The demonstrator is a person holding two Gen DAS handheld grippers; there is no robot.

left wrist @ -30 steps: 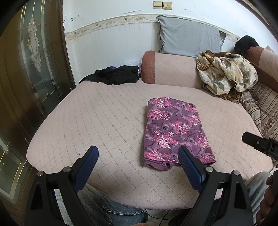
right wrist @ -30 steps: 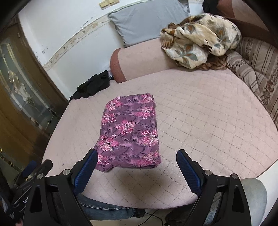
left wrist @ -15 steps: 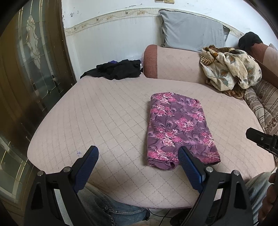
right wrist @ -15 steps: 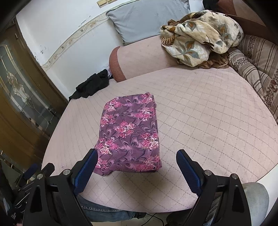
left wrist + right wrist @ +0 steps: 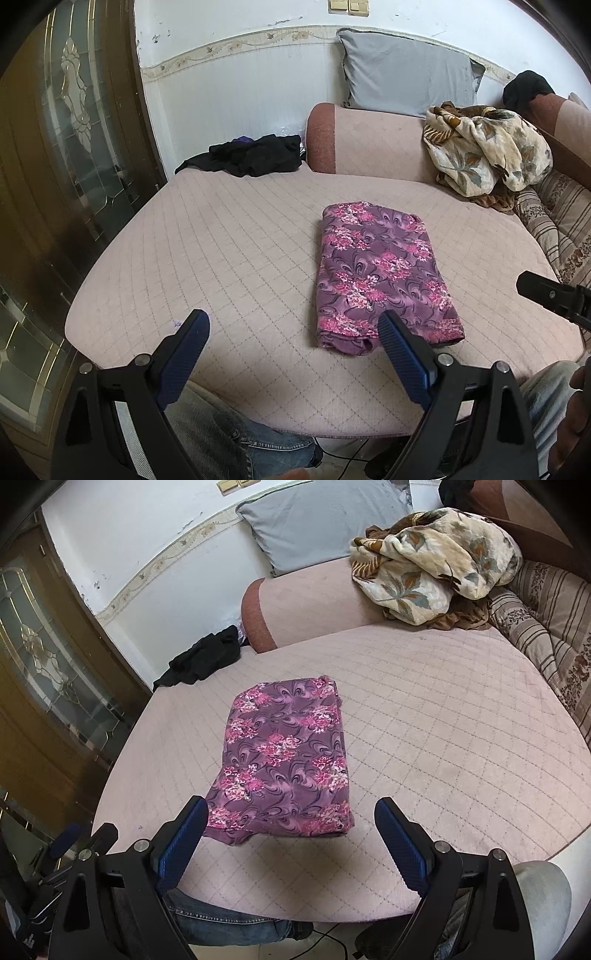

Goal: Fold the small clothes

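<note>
Purple floral garment (image 5: 384, 273) lying folded mid-bed (image 5: 229, 251); left gripper (image 5: 293, 328) and right gripper (image 5: 291, 814) both gaping empty just short of its near edge

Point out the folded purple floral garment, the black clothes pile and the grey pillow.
folded purple floral garment (image 5: 380, 273), left wrist view, middle of its top layer.
black clothes pile (image 5: 258, 157), left wrist view, centre of the heap.
grey pillow (image 5: 317, 528), right wrist view, middle of its face.

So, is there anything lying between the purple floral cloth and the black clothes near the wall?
No. In the left wrist view, only bare pink quilted cover lies between the folded purple floral cloth and the black clothes.
</note>
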